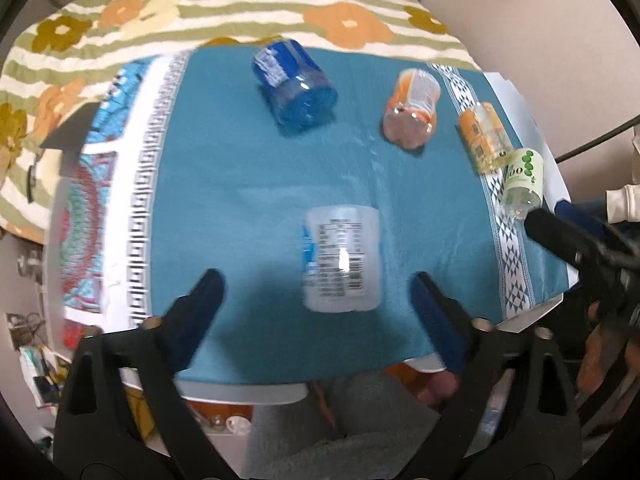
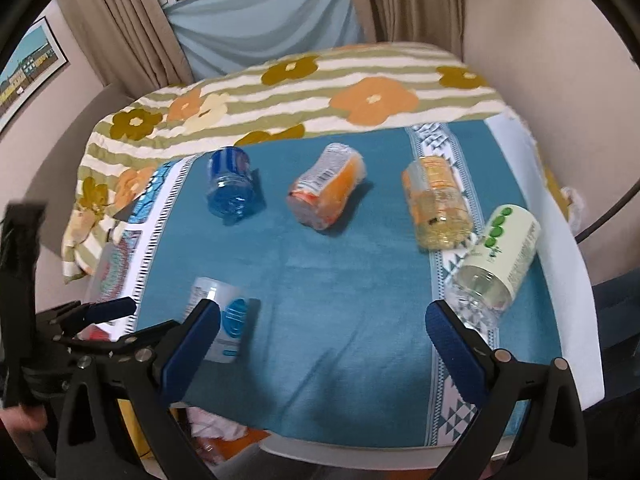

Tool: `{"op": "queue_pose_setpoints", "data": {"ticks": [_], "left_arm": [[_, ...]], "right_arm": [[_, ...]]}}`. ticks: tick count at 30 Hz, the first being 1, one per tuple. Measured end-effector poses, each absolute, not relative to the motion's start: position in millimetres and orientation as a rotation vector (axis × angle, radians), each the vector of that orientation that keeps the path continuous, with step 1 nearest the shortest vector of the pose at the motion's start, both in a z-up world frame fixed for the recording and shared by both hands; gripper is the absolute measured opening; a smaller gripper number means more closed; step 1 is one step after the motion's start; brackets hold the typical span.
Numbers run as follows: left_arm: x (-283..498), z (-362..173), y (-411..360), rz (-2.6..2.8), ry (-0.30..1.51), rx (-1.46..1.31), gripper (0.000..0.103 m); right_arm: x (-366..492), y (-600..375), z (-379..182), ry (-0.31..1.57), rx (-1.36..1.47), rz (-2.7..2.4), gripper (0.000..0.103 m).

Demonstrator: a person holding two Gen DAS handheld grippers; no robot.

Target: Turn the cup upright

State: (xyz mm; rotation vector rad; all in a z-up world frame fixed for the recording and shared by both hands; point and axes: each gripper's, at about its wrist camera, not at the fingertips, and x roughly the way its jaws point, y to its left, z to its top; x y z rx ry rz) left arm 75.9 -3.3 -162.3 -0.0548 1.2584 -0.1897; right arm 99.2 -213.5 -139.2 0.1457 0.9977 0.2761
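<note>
Several plastic cups lie on their sides on a teal cloth (image 1: 240, 168). A clear cup with a white and blue label (image 1: 342, 258) lies just ahead of my open, empty left gripper (image 1: 316, 280); it also shows in the right wrist view (image 2: 224, 322). Farther back lie a blue cup (image 1: 296, 84) (image 2: 232, 186), an orange-pink cup (image 1: 412, 108) (image 2: 326, 190), an orange-yellow cup (image 1: 486, 136) (image 2: 438, 204) and a green-dotted white cup (image 1: 522, 182) (image 2: 494, 256). My right gripper (image 2: 324, 316) is open and empty, its right finger near the green-dotted cup.
A floral striped blanket (image 2: 320, 88) lies behind the cloth. The white table edge (image 2: 576, 280) runs along the right. Curtains (image 2: 120, 40) and a wall picture (image 2: 28, 64) are behind. Clutter sits on the floor at the left (image 1: 36, 360).
</note>
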Motion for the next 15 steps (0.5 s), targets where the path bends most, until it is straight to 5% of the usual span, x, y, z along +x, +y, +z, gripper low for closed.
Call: {"op": "queue_pose_setpoints", "data": {"ticks": [15], "left_arm": [[88.2,-185.4,92.3,-0.084,1.239,-0.075,0.103]], "right_arm": [[158.1,-125.3,-182.3,1.386,0.214,0.407,0.102]]}}
